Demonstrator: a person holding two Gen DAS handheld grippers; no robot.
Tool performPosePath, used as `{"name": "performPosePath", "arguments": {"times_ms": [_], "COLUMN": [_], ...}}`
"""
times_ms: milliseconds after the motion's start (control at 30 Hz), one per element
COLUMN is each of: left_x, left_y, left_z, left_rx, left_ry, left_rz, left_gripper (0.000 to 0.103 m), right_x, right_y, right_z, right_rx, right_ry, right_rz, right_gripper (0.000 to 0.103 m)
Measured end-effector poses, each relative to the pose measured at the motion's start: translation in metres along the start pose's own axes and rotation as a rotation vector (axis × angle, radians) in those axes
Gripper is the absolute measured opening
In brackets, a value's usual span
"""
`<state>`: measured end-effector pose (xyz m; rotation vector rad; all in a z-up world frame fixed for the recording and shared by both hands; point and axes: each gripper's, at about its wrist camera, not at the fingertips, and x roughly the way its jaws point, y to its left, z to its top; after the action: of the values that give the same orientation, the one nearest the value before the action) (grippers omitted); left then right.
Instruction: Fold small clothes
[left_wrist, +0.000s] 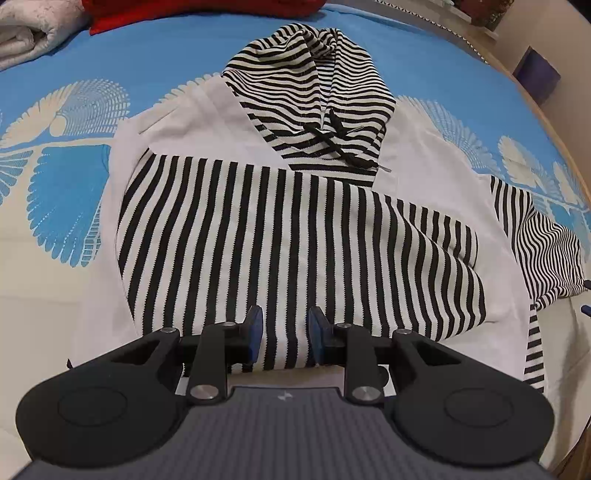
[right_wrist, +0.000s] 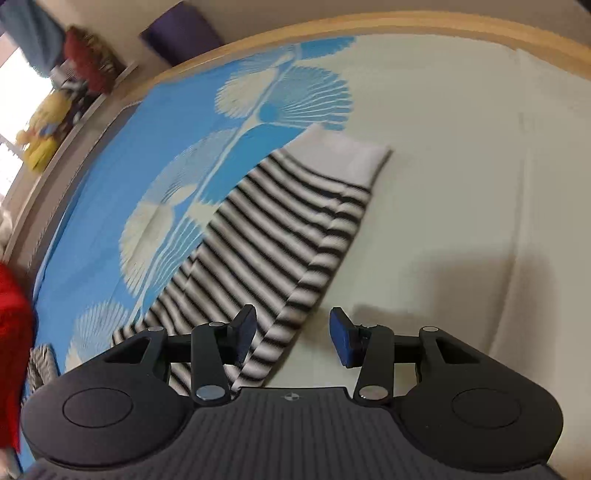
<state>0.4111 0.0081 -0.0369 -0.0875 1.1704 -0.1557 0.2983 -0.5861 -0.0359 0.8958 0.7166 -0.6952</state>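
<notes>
The striped hoodie lies flat on the bed, one sleeve stretched aside. Both the left gripper and right gripper hang open, empty. Soft, light, floppy knit; likely best pinched at the sleeve cuff

blue bedsheet with white fan print, red fabric at bed's far edge, grey folded blanket at far-left corner, wooden bed frame, yellow plush toy on ledge beyond the frame
</notes>
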Motion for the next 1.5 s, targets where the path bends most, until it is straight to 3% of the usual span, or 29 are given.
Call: {"name": "performPosePath", "arguments": {"times_ms": [400,467,533,600,667,733,800,867,933,1000,1067,1133,1200,1233,1333,1500], "left_x": [-0.002,-0.003,-0.004,-0.006,-0.010,-0.015,-0.018,-0.022,-0.026,-0.028,-0.030,-0.032,-0.033,-0.033,-0.032,-0.023], "left_y": [-0.004,0.000,0.003,0.008,0.013,0.020,0.026,0.035,0.044,0.052,0.060,0.065,0.067,0.069,0.069,0.054], "left_z": [0.000,0.000,0.001,0.001,0.003,0.004,0.006,0.008,0.009,0.010,0.010,0.011,0.012,0.013,0.013,0.012], "left_rx": [0.008,0.002,-0.004,-0.010,-0.018,-0.029,-0.045,-0.064,-0.085,-0.107,-0.130,-0.148,-0.158,-0.164,-0.178,-0.164], "left_ry": [-0.005,-0.007,-0.009,-0.011,-0.017,-0.028,-0.036,-0.045,-0.053,-0.057,-0.060,-0.062,-0.065,-0.067,-0.066,-0.062], "left_rz": [-0.007,-0.007,-0.007,-0.007,-0.007,-0.008,-0.005,0.002,0.009,0.014,0.015,0.013,0.008,0.007,0.003,-0.056], "left_gripper": [0.030,0.030,0.030,0.030,0.030,0.030,0.030,0.030,0.030,0.030,0.030,0.030,0.030,0.030,0.030,0.030], "right_x": [0.030,0.033,0.038,0.040,0.032,0.015,-0.011,-0.040,-0.069,-0.096,-0.111,-0.111,-0.102,-0.099,-0.090,-0.061], "right_y": [-0.010,-0.010,-0.012,-0.012,-0.005,0.019,0.063,0.110,0.155,0.193,0.224,0.237,0.238,0.238,0.237,0.228], "right_z": [0.011,0.011,0.010,0.009,0.008,0.004,-0.009,-0.036,-0.078,-0.131,-0.191,-0.235,-0.268,-0.274,-0.264,-0.223], "right_rx": [0.057,0.084,0.115,0.141,0.125,0.032,-0.155,-0.330,-0.510,-0.694,-0.915,-1.050,-1.123,-1.130,-1.049,-0.811], "right_ry": [0.018,0.020,0.029,0.022,-0.032,-0.117,-0.230,-0.303,-0.310,-0.256,-0.037,0.171,0.341,0.365,0.366,0.330], "right_rz": [0.011,0.026,0.042,0.042,0.019,0.026,0.062,0.174,0.347,0.557,0.770,0.832,0.802,0.772,0.677,0.468], "right_gripper": [0.046,0.036,0.016,0.004,0.002,0.001,0.001,0.001,0.001,0.001,0.001,0.003,0.006,0.010,0.025,0.029]}}
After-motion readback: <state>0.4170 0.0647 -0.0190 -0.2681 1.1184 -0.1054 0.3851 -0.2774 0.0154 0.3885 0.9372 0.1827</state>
